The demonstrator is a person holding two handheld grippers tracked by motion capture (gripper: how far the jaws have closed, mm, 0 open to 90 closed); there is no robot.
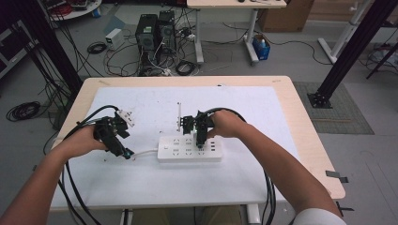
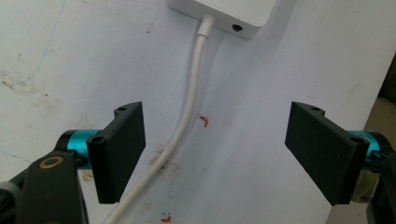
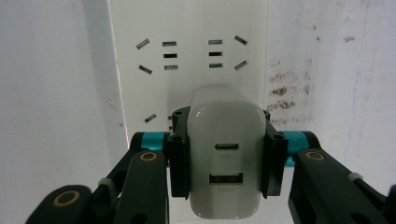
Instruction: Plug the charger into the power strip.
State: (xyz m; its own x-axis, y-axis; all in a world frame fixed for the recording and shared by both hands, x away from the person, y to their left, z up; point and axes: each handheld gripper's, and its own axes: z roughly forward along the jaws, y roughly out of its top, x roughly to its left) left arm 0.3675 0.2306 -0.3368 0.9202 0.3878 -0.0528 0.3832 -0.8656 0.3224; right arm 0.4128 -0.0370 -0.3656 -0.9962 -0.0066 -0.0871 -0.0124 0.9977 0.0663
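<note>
A white power strip (image 1: 190,148) lies flat in the middle of the table, and its sockets (image 3: 187,51) face up at me. My right gripper (image 3: 225,156) points straight down over the strip (image 1: 201,145), shut on a white USB charger (image 3: 225,140) by its two sides. The charger's far end sits right at the strip's face; its prongs are hidden. My left gripper (image 2: 217,149) hovers open just left of the strip (image 1: 123,151). The strip's white cable (image 2: 187,116) runs on the sheet between the jaws, closer to the left one, and neither pad presses on it.
A stained white sheet (image 1: 263,112) covers most of the wooden table (image 1: 305,140). A thin pale strip (image 1: 179,115) lies behind the power strip. Computer towers (image 1: 155,33) and loose cables sit on the floor beyond the table's far edge.
</note>
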